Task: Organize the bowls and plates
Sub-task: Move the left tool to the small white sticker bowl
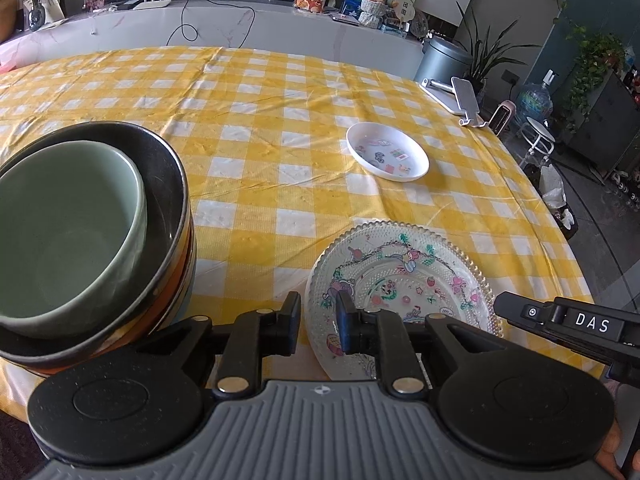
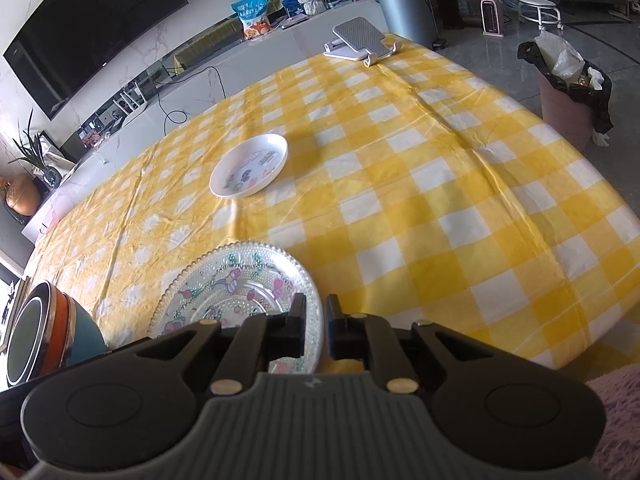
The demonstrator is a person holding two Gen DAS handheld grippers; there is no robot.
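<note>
A clear glass plate (image 1: 400,276) (image 2: 240,280) with cartoon prints lies on the yellow checked tablecloth (image 1: 260,120) near the front edge. My left gripper (image 1: 318,322) straddles its left rim, jaws slightly apart, with a gap beside the rim. My right gripper (image 2: 316,320) straddles the right rim the same way; one of its fingers (image 1: 532,312) shows in the left wrist view. To the left stands a bowl stack (image 2: 52,340): a green bowl (image 1: 68,232) inside a black bowl (image 1: 168,184), on orange and blue ones. A small white plate (image 1: 387,151) (image 2: 249,165) lies further back.
A phone stand (image 1: 466,98) (image 2: 360,38) sits at the table's far right corner. The table edge runs down the right side, with a lined waste bin (image 2: 568,96) and a grey bin (image 2: 404,4) on the floor beyond. A low counter runs behind the table.
</note>
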